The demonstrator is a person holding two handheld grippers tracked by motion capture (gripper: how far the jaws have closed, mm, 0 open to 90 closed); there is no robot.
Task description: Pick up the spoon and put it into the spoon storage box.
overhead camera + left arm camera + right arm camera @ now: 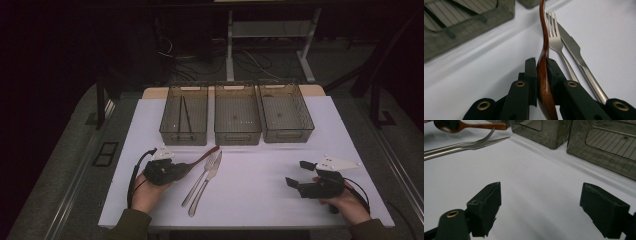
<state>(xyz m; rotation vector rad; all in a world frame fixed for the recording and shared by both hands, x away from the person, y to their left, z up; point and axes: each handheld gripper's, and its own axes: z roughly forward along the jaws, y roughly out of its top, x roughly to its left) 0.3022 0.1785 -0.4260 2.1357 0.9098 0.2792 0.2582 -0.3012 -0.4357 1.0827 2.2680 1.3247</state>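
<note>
A dark wooden spoon (202,156) is held at its bowl end by my left gripper (182,169), handle pointing toward the bins. In the left gripper view the spoon (544,50) stands on edge between the two pads, and the left gripper (541,67) is shut on it. A metal fork (202,177) and knife (209,181) lie side by side on the white table just right of the spoon. My right gripper (295,173) rests open at the table's right front, holding nothing. In the right gripper view the right gripper (540,205) has its jaws wide apart over bare table.
Three smoky plastic bins stand in a row at the back: left bin (183,135) with dark chopsticks (184,117) in it, middle bin (237,136), right bin (287,135). White table surface (250,200) lies between the two grippers. Dark floor and cables lie beyond.
</note>
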